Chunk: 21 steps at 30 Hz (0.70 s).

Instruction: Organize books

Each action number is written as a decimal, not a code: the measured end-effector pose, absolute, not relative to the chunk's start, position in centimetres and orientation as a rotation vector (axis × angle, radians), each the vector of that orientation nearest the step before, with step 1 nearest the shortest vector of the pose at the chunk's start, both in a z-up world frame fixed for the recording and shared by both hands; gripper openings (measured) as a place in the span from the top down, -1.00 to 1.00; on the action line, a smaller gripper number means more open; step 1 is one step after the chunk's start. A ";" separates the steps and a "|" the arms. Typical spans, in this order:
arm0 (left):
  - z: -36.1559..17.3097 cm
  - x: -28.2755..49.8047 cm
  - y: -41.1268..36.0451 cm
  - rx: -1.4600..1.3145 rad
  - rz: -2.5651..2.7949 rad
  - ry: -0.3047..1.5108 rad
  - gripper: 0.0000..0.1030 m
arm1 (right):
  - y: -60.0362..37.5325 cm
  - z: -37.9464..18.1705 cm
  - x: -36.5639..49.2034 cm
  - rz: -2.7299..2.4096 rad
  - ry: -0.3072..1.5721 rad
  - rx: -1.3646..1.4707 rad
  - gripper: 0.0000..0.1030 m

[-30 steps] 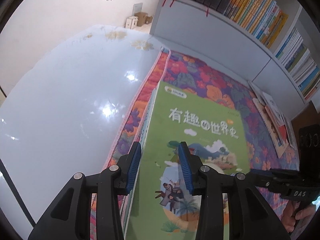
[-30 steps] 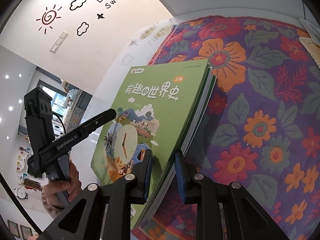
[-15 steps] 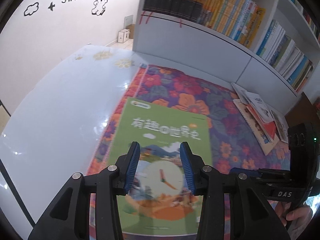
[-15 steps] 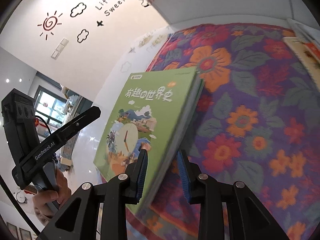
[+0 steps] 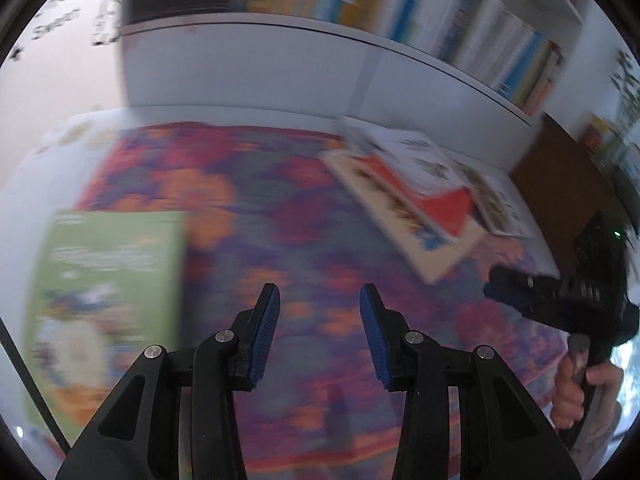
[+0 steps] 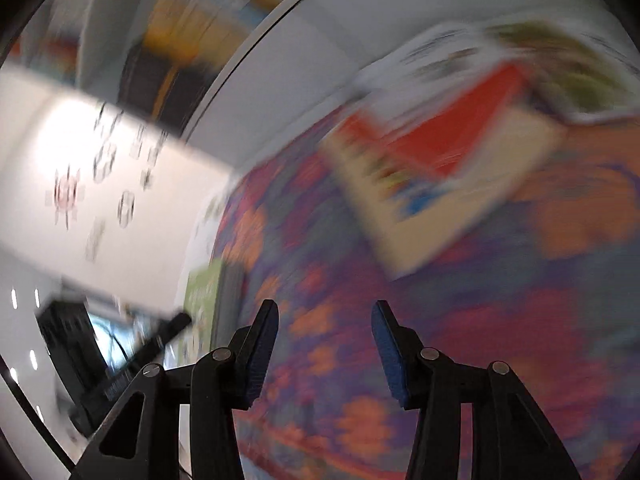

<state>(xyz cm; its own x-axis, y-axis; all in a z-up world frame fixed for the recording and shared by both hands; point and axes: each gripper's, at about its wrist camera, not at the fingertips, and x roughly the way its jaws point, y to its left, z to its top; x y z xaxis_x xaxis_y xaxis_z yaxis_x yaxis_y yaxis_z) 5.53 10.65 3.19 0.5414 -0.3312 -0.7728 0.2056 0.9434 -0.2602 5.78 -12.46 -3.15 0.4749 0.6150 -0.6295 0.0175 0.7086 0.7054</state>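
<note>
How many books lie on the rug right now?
At least 4: a green book at the rug's left edge, and three overlapping books near the shelf; blur may hide more.

Under both pairs of tongs spreads a rug (image 5: 256,216) of purple and magenta with orange flowers. Left of the left tongs (image 5: 319,330), whose pads are blue on black arms, lies a green book (image 5: 108,280) with a pale picture. Ahead and right of them sits a cream book (image 5: 404,216) with a red patch, under white ones. The shelf (image 5: 360,56) beyond is white.
</note>
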 end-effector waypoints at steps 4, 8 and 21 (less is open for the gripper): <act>1.3 5.1 4.1 -0.132 -0.426 0.978 0.24 | -22.2 -5.1 5.6 0.208 0.958 0.905 0.06; -1.2 4.5 0.0 -0.088 -0.480 1.016 0.24 | -29.0 -7.8 6.1 0.096 0.928 1.070 0.06; -5.0 4.7 0.3 -0.129 -0.498 1.017 0.24 | -33.1 -8.9 11.2 0.000 0.821 1.262 0.05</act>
<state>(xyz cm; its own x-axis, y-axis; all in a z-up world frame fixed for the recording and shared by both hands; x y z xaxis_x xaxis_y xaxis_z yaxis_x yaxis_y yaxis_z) 4.66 0.30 -5.04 0.4251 -0.4555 -0.7822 0.3381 0.8815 -0.3296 11.24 -33.13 -8.95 0.7220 0.4271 -0.5443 0.4274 0.3433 0.8363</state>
